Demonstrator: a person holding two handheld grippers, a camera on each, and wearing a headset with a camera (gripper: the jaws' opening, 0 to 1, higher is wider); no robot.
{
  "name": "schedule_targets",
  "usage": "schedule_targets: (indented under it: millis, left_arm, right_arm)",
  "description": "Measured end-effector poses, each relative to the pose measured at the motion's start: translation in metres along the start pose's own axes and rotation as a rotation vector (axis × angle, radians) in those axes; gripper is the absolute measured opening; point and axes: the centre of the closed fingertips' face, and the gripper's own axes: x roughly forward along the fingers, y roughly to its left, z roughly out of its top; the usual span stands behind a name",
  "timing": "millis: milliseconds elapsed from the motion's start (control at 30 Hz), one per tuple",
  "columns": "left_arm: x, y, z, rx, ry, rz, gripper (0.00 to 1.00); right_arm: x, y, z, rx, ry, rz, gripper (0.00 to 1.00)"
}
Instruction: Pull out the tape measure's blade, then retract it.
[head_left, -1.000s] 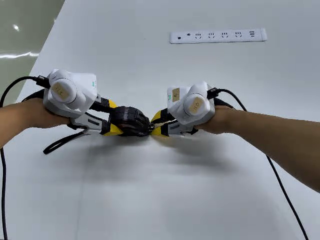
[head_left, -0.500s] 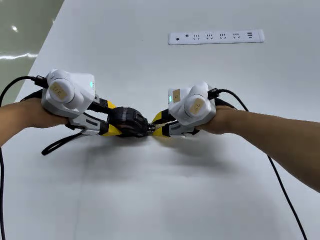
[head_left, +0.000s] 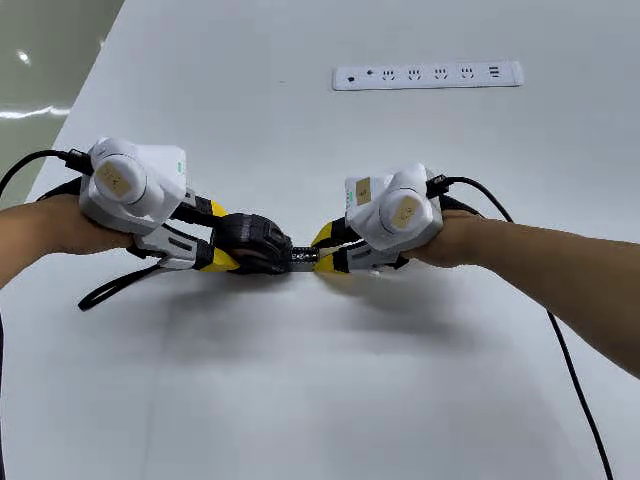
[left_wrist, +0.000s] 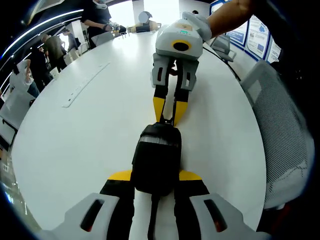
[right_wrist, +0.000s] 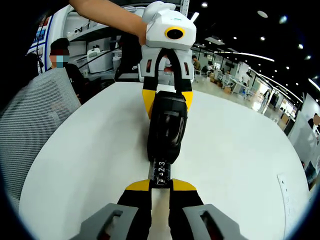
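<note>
Right gripper view: blade (right_wrist: 161, 172), "23"

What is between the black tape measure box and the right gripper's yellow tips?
A short dark tape blade with white numbers, running from the black tape measure case into the right gripper, in the right gripper view.

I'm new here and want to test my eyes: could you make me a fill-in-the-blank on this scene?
The left tool grips a ___ tape measure. The right tool pinches the blade between ___ tips. The power strip lies on a ___ table.
Missing: black; yellow; white.
</note>
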Motion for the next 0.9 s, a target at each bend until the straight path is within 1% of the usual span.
schedule_targets:
  millis: [900]
  left_arm:
    - [0.000,0.000,0.000,-0.014,0.000,-0.007,0.24]
  right_arm:
    - [-0.022,0.003,-0.019,0.009,0.025,-0.011,0.08]
